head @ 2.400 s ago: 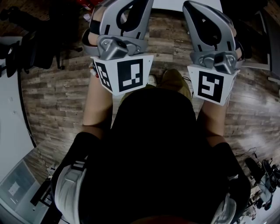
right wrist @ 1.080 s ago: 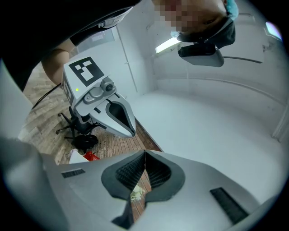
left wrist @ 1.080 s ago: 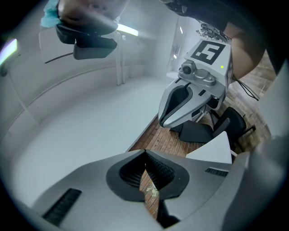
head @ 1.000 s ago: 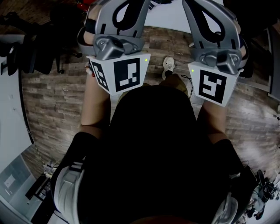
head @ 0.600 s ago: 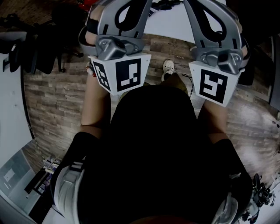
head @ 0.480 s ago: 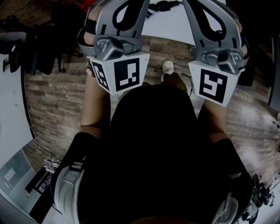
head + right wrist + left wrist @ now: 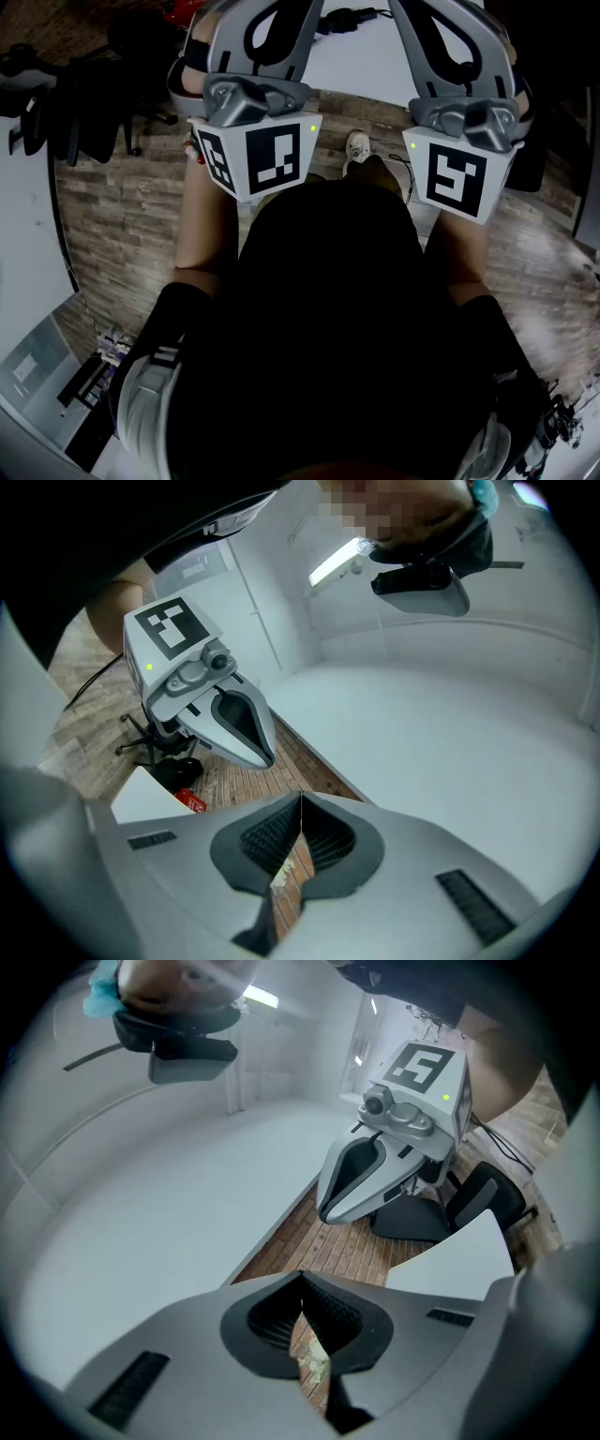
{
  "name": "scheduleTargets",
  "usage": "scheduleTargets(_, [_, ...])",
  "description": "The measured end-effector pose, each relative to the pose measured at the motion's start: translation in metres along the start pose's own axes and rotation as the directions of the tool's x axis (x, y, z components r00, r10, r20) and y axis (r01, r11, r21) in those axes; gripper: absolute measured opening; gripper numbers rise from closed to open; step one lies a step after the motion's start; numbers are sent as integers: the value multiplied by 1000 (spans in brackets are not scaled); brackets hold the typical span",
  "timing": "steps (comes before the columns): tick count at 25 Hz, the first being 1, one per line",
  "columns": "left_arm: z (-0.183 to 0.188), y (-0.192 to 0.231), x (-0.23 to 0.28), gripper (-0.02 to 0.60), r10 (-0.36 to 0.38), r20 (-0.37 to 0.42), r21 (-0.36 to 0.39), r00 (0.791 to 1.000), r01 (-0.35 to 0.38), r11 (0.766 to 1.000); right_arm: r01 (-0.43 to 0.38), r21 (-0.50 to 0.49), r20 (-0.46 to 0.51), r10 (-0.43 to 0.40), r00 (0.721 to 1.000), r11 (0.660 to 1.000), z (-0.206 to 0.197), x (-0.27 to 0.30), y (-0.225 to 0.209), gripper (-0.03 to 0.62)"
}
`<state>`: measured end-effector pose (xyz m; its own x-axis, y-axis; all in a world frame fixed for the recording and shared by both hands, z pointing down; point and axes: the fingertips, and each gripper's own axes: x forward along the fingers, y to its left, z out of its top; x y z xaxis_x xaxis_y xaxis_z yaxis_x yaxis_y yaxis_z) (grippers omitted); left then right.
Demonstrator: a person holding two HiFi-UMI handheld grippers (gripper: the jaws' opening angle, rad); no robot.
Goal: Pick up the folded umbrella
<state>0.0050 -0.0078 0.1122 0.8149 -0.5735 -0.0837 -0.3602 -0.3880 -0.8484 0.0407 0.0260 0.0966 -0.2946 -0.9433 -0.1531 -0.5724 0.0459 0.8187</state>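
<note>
Wood-plank floor (image 7: 103,216): it runs under everything in the head view; dark office chairs (image 7: 75,103) stand at its left edge.

Left gripper (image 7: 302,1286): you hold it about level in front of you; its jaws are drawn together, with the ribbed pads meeting at the tips; nothing is between them, and only floor shows through the gap below.

White table (image 7: 375,66): it lies ahead of you, showing between the two grippers at the top of the head view; a small dark object (image 7: 349,15) sits at its far edge, too small to name.

Right gripper (image 7: 300,808): a match for the left; its jaws are closed tip to tip and empty, beside the same pale tabletop.

Folded umbrella: it appears in no view; you cannot say from here where it lies.

Step in hand, as judged: the approach; no reach has begun, and you hold both tools idle before the table.

Next move, as judged: find the umbrella first; then spread one gripper's jaws wide enough to take its body before you bring them over it.
</note>
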Motion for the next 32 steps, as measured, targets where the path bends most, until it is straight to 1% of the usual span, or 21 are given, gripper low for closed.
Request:
scheduleTargets(3, [0,-4,11,12,-19,-1,2,1000,19,1000,-12,1,1,12,1000,1000,-8,4,-4,29])
scheduleTargets(10, [-4,-10,31,12,-17,-28,3,999,17,1000,-36,4,23,36,999,999,-27,8,-12,29])
scheduleTargets(22, [-21,-15,69,13,15,-111,5,994,-15,1000,-98,0,103,98,990,995,-57,31,-18,29])
scheduleTargets(27, [-25,-23,80,12,13,-125,-1,992,-13,1000,-101,2,109,100,989,995,-72,36,-23,29])
scheduleTargets(32, [-28,-31,89,13,16,-146,-5,989,-17,1000,-113,30,111,109,988,993,-88,40,-22,29])
